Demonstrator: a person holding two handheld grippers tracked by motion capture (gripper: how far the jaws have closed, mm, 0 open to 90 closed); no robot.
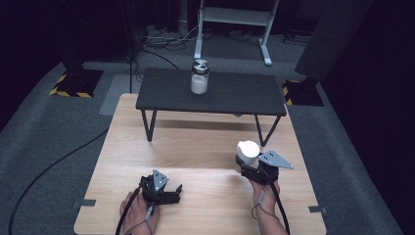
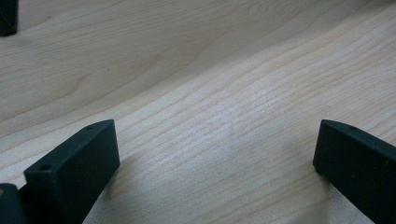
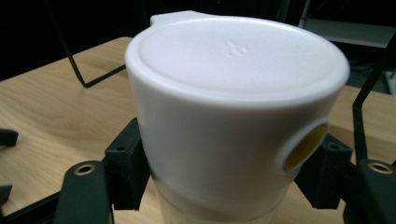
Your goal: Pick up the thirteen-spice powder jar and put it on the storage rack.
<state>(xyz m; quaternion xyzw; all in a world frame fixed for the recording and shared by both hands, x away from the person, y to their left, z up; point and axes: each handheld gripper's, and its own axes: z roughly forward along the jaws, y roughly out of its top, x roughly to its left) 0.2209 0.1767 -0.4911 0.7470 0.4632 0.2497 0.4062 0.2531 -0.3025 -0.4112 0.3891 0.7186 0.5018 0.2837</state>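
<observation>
A white-lidded container (image 1: 247, 152) is clamped in my right gripper (image 1: 254, 169) at the right side of the wooden table (image 1: 195, 147), lifted a little off it. In the right gripper view the white lid (image 3: 233, 88) looms between the two black jaws, which press on its sides; a yellowish round spot (image 3: 306, 145) shows on its right flank. My left gripper (image 1: 169, 195) rests low on the table near the front left, its jaws wide apart with bare wood between its fingers (image 2: 74, 172). A glass jar (image 1: 199, 77) of white powder with a metal lid stands on the small black table (image 1: 161, 93).
The small black table stands on thin legs (image 1: 148, 125) at the back of the wooden table. Beyond lie grey carpet, cables (image 1: 161, 41) and a white stand (image 1: 235, 19). A black cable (image 1: 49, 166) runs across the floor at the left.
</observation>
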